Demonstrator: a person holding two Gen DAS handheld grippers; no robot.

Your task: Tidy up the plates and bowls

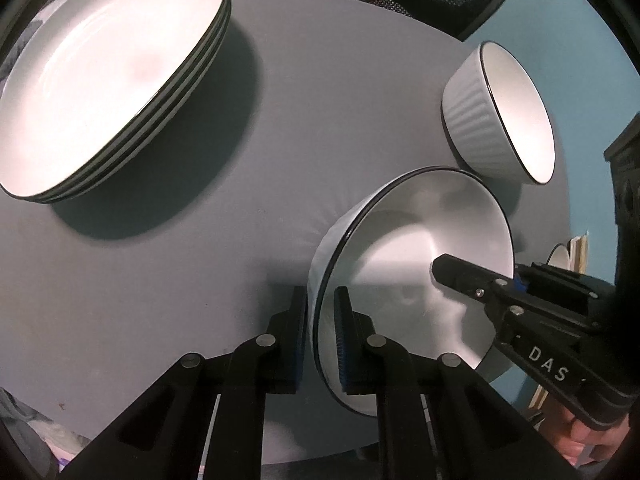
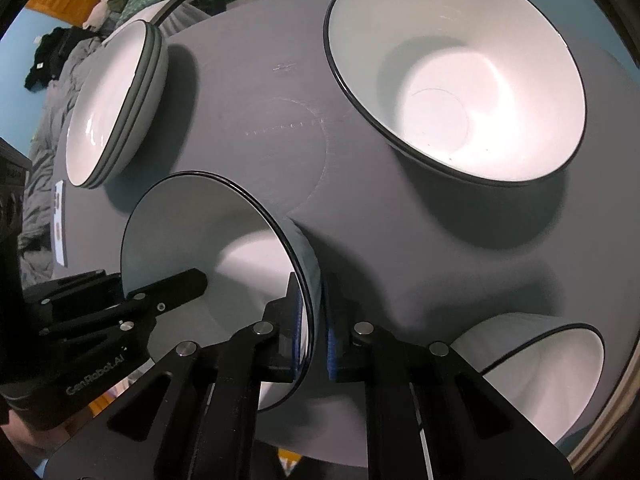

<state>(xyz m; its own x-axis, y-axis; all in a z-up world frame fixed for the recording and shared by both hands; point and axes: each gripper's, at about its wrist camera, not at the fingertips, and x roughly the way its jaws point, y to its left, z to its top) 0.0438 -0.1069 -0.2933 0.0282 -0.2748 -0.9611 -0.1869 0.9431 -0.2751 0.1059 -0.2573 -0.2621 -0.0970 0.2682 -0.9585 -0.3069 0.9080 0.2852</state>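
Left tool: I clamped the near bowl rim — its left side.
Right tool: clamped the right rim — same bowl, on the tabletop.

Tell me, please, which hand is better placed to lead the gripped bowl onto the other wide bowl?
Right, probably. The left gripper and right gripper each clamp the gripped bowl by its rim, but the other wide bowl lies on the right gripper's side of the table.
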